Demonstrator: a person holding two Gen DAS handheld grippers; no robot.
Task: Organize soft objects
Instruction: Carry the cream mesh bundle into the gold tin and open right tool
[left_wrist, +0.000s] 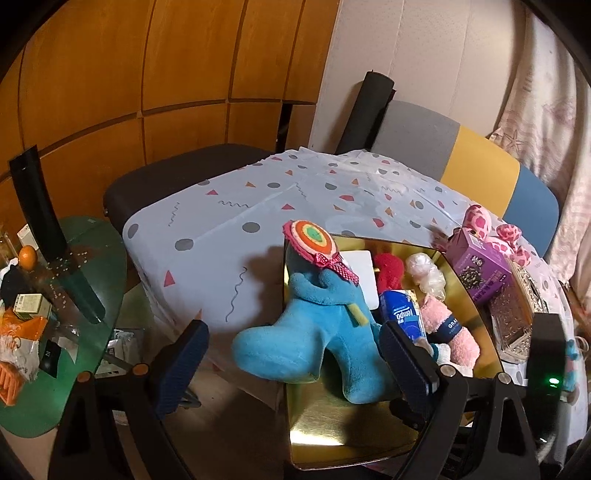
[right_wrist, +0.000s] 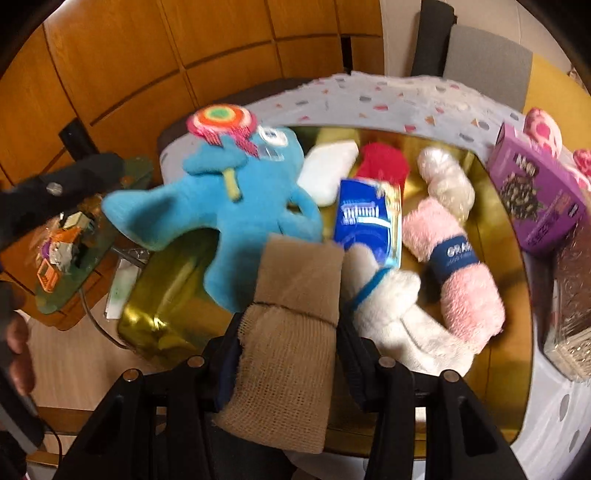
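Note:
A gold tray (left_wrist: 332, 424) on the patterned tablecloth holds soft items. A blue plush toy (left_wrist: 314, 332) with a rainbow lollipop lies over the tray's left rim. My left gripper (left_wrist: 291, 354) is open, its fingers on either side of the plush's legs. In the right wrist view my right gripper (right_wrist: 288, 332) is shut on a beige burlap pouch (right_wrist: 288, 350), held over the tray's near edge (right_wrist: 166, 317). Past it lie the blue plush (right_wrist: 229, 206), a blue tissue pack (right_wrist: 369, 221), a pink rolled towel (right_wrist: 454, 266), a white plush (right_wrist: 406, 325) and a red soft item (right_wrist: 384, 162).
A purple box (left_wrist: 480, 269) and a clear patterned container (left_wrist: 513, 325) stand at the tray's right. A pink spotted plush (left_wrist: 480, 221) lies behind them. A cluttered green glass side table (left_wrist: 74, 295) stands to the left. Wooden panelling is behind.

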